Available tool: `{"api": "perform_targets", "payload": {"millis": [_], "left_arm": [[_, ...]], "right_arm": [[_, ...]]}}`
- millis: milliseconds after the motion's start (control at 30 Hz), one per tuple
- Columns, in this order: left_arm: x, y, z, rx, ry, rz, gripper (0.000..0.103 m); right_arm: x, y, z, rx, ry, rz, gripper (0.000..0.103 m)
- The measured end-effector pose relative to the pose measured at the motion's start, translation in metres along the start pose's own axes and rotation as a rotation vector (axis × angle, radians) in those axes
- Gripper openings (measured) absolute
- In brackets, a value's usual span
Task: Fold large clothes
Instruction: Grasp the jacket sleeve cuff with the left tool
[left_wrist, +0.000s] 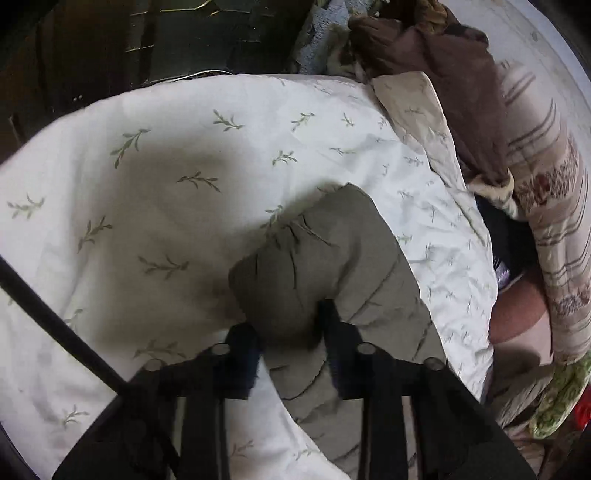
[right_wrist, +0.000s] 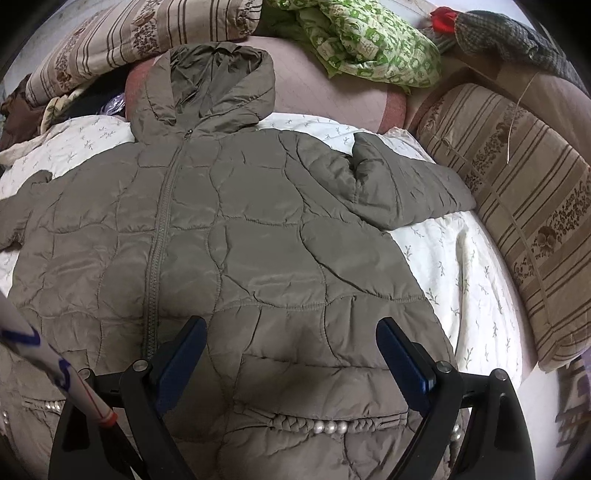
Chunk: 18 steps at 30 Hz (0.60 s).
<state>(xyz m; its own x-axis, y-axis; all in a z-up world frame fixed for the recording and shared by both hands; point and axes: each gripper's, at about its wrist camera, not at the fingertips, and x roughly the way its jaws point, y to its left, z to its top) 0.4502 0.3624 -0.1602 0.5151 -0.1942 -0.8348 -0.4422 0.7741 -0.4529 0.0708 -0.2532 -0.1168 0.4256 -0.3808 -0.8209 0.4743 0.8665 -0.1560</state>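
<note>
An olive quilted hooded jacket (right_wrist: 236, 236) lies front up on a white leaf-print sheet (right_wrist: 454, 266), zipper closed, hood at the far end. Its right sleeve (right_wrist: 402, 188) is bent and lies partly over the body. My right gripper (right_wrist: 291, 350) is open above the jacket's lower hem, fingers apart and empty. In the left wrist view my left gripper (left_wrist: 291, 332) is shut on the cuff end of the jacket's left sleeve (left_wrist: 314, 258), which is slightly raised over the sheet (left_wrist: 166, 147).
Striped brown pillows (right_wrist: 524, 229) lie along the right side and far left (right_wrist: 122, 40). A green patterned cloth (right_wrist: 369, 44) lies beyond the hood. A brown garment (left_wrist: 450, 85) and dark furniture (left_wrist: 110, 40) are past the sheet's far edge. A white pole (right_wrist: 55, 365) crosses the lower left.
</note>
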Motion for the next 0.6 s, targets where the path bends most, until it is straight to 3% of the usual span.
{"api": "perform_targets", "payload": {"millis": [133,267,433,600], "left_arm": [[-0.039,-0.017,-0.011,0.061,-0.062,-0.001,0.016],[-0.106,-0.07,-0.044,0.227,-0.148,-0.039,0.014],[-0.177,-0.163,-0.129,0.481,-0.176,-0.18,0.014],[-0.192,-0.247,-0.228,0.644,-0.102,-0.346,0.014]], "right_arm": [[-0.007,-0.003,-0.001,-0.013,-0.031,0.018,0.089],[-0.013,-0.013,-0.005,0.012,-0.047,0.068,0.086],[-0.024,-0.031,-0.017,0.057,-0.07,0.127,0.086],[-0.03,-0.057,-0.03,0.112,-0.081,0.169,0.086]]}}
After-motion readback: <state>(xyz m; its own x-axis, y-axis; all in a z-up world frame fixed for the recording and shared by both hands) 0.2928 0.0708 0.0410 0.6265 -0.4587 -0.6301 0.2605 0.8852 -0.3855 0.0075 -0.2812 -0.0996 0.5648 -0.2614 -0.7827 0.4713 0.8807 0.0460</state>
